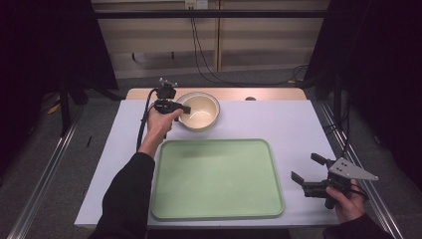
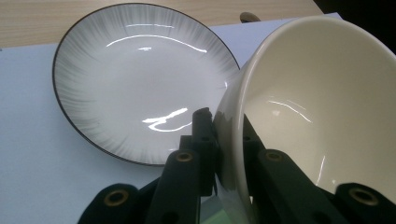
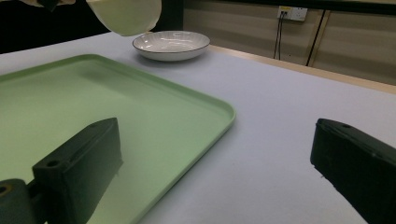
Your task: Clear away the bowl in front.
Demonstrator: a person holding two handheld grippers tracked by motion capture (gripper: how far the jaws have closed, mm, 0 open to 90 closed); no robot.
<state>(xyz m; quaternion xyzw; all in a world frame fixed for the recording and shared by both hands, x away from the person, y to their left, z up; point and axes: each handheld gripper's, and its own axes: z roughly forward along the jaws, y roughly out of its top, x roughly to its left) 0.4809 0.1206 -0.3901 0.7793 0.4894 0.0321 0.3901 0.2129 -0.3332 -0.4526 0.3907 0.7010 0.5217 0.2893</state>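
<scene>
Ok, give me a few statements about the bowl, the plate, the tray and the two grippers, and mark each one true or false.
1. The left gripper is clamped on the rim of the cream bowl. True.
2. The bowl sits on the green tray. False: it is held up in the air, beyond the tray.
3. The plate lies on the table. True.
4. The right gripper holds the plate. False: it is open and holds nothing.

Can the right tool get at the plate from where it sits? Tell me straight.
Probably yes. The right tool is open and free, but the plate lies across the table, partly under the bowl the left tool holds.
</scene>
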